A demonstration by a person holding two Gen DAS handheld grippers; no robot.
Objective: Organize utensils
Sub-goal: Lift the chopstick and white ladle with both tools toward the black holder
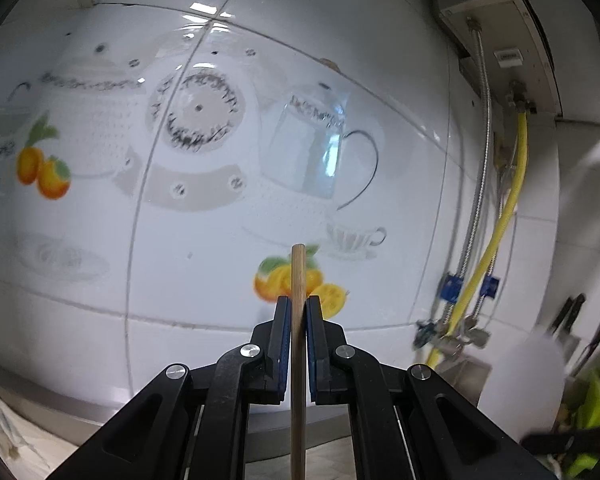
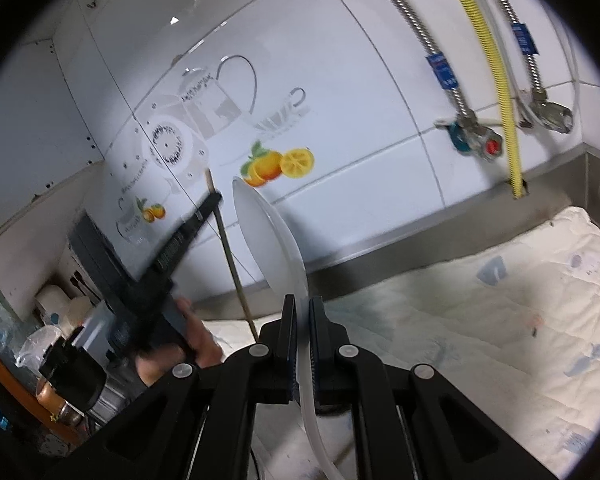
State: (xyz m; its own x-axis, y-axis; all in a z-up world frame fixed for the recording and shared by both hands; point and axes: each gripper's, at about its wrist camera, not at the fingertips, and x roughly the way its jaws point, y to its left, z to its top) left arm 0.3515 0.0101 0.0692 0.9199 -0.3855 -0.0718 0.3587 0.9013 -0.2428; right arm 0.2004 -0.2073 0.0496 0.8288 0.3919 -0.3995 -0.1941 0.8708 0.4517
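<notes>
My left gripper is shut on a wooden chopstick that stands upright between the jaws, its tip in front of the tiled wall. The same gripper and chopstick show at left in the right wrist view, held by a hand. My right gripper is shut on the handle of a translucent white spoon, bowl up and tilted left, above the quilted cloth. The spoon's blurred bowl also shows in the left wrist view.
A white tiled wall with teapot and orange decals fills the background. Metal hoses, a yellow hose and valves hang at right. Knives and green items stand at lower right. Kitchen clutter sits at left.
</notes>
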